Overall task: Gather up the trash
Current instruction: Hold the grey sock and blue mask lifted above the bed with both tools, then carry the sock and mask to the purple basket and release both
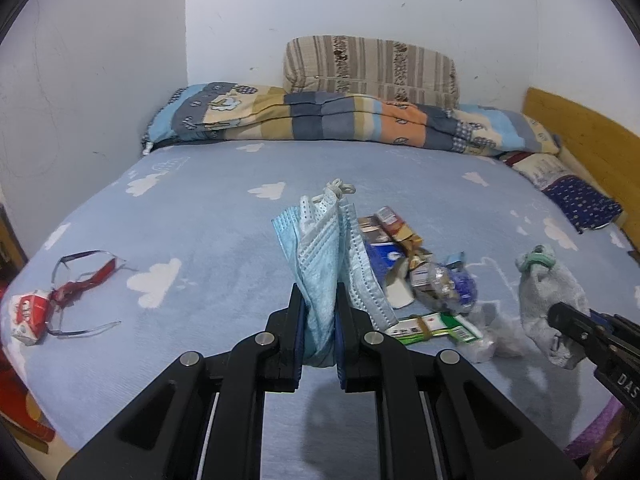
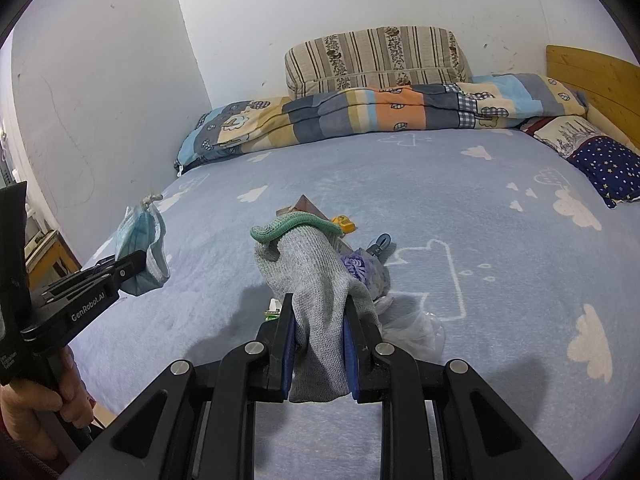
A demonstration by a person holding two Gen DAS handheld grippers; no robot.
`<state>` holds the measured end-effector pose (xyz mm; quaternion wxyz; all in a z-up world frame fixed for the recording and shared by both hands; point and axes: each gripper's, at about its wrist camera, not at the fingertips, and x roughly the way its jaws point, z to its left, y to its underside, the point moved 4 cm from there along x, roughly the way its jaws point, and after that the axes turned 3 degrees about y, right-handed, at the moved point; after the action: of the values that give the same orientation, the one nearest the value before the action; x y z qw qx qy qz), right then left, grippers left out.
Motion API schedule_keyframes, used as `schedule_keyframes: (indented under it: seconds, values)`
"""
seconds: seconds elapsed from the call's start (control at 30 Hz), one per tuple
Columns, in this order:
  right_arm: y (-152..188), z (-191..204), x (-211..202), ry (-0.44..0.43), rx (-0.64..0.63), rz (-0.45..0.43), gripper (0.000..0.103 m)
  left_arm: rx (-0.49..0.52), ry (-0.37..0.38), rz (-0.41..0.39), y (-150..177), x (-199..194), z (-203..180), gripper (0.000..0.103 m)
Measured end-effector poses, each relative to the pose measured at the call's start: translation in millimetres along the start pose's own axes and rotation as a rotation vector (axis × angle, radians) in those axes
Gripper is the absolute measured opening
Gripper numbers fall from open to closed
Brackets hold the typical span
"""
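My left gripper (image 1: 319, 294) is shut on a bunch of blue face masks (image 1: 324, 248) and holds them upright above the bed; it also shows at the left of the right wrist view (image 2: 138, 258) with the masks (image 2: 140, 248). My right gripper (image 2: 319, 304) is shut on a grey knit glove (image 2: 316, 280) with a green cuff, above a trash pile; the glove also shows in the left wrist view (image 1: 548, 292). The pile of cartons, wrappers and a crushed bottle (image 1: 424, 276) lies on the blue cloud-print sheet (image 1: 200, 208).
A red and white carton (image 1: 26, 314) with a red lanyard (image 1: 86, 280) lies at the bed's left edge. A folded quilt (image 1: 340, 120), striped pillow (image 1: 372, 66) and starred pillow (image 2: 608, 164) line the back. A wooden headboard (image 2: 600, 80) stands right. A clear plastic bag (image 2: 416, 328) lies by the pile.
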<state>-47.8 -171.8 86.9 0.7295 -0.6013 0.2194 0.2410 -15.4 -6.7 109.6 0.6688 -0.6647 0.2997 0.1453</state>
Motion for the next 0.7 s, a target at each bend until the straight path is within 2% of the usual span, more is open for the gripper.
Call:
schedule_keyframes:
  seconds: [0.1, 0.2, 0.33, 0.47, 0.57, 0.7]
  values:
    - [-3, -5, -5, -0.003, 0.034, -0.013, 0.021, 0.008, 0.094, 0.002, 2, -3, -16, 0.012]
    - [-8, -13, -18, -0.009, 0.086, -0.037, 0.021, 0.058, 0.161, -0.009, 5, -11, -39, 0.012]
    - [-7, -28, -41, -0.031, 0.174, -0.051, 0.021, 0.094, 0.271, 0.000, 6, -24, -71, 0.012]
    - [2, -54, -77, -0.044, 0.263, -0.054, 0.021, 0.153, 0.413, 0.023, 11, -42, -119, 0.012]
    - [10, -78, -114, -0.010, 0.301, -0.078, 0.021, 0.215, 0.521, 0.053, 19, -57, -165, 0.012]
    - [32, -123, -174, 0.090, 0.368, -0.116, 0.021, 0.293, 0.682, 0.108, 33, -79, -231, 0.012]
